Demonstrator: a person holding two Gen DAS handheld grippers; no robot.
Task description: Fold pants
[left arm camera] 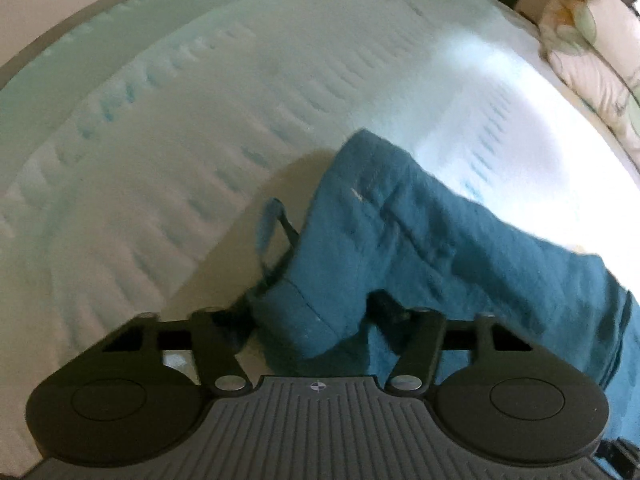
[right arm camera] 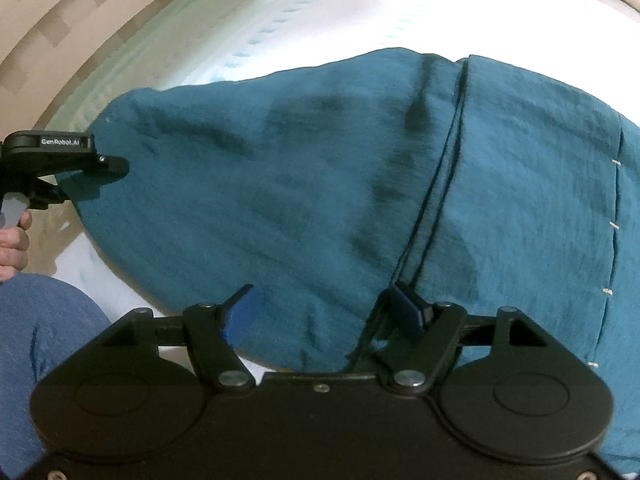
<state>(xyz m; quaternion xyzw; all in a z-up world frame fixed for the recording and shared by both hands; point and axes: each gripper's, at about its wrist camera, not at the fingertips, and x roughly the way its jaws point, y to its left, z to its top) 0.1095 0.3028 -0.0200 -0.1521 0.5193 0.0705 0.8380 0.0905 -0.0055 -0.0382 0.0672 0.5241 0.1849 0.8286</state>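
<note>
The teal pants lie on a pale green bedsheet, partly lifted. In the left wrist view the pants bunch between the fingers of my left gripper, which is shut on a fold of the cloth near the waistband, with a drawstring loop hanging beside it. My left gripper also shows in the right wrist view at the cloth's left edge. My right gripper has its blue pads apart, with the near edge of the pants lying between them.
The bedsheet spreads wide to the left and beyond. A floral pillow or duvet lies at the far right. The person's hand and blue-clad leg are at the left. Tiled floor lies beyond the bed edge.
</note>
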